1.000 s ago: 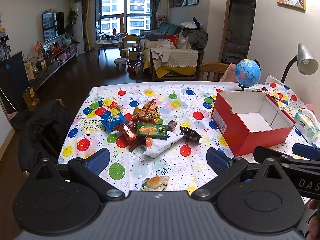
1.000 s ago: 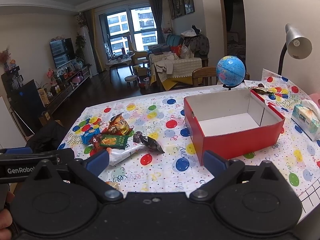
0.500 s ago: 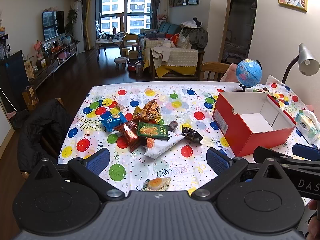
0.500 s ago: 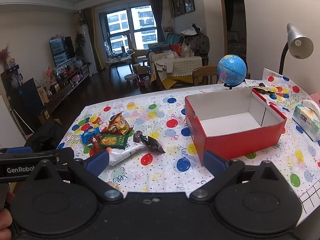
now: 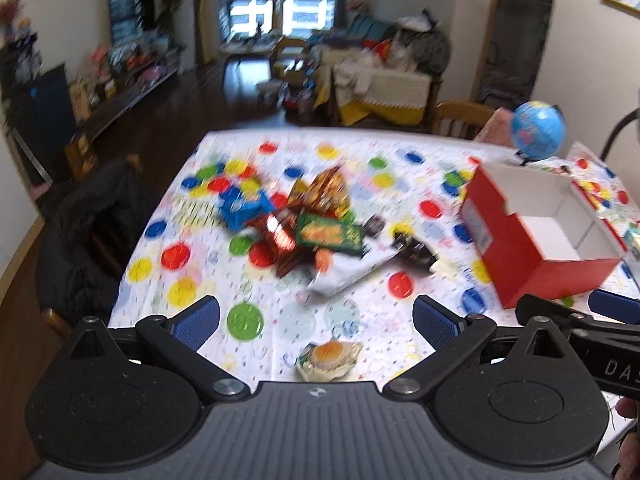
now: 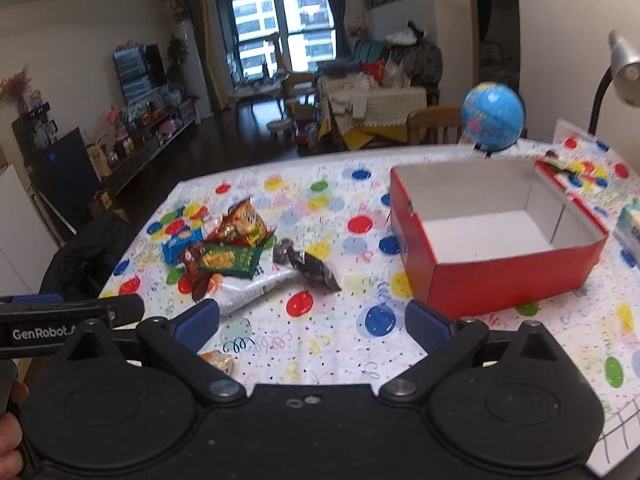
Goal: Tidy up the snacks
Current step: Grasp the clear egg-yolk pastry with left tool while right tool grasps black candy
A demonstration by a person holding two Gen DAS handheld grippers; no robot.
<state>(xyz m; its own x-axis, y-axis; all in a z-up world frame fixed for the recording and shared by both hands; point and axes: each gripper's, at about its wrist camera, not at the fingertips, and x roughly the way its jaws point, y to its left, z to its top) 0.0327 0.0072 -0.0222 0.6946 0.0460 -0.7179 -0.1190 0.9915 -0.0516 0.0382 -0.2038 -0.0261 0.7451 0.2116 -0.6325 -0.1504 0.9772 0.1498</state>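
— How are your grippers held?
— Your left gripper (image 5: 316,318) and right gripper (image 6: 312,320) hover side by side above the near table edge, both spread wide, holding nothing.

— Where are the snacks?
— They lie piled (image 5: 308,228) mid-table on the dotted cloth (image 6: 332,336); one packet (image 5: 328,360) sits near your left gripper. The red box (image 6: 500,280) stands open to the right, with bare cloth between.

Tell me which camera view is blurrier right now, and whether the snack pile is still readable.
Left wrist view: motion-smeared throughout, the pile of foil snack packets streaked, its print unreadable. Right wrist view: sharper, though the red cardboard box and small blue globe have soft edges. Both bend straight lines, fisheye-style.
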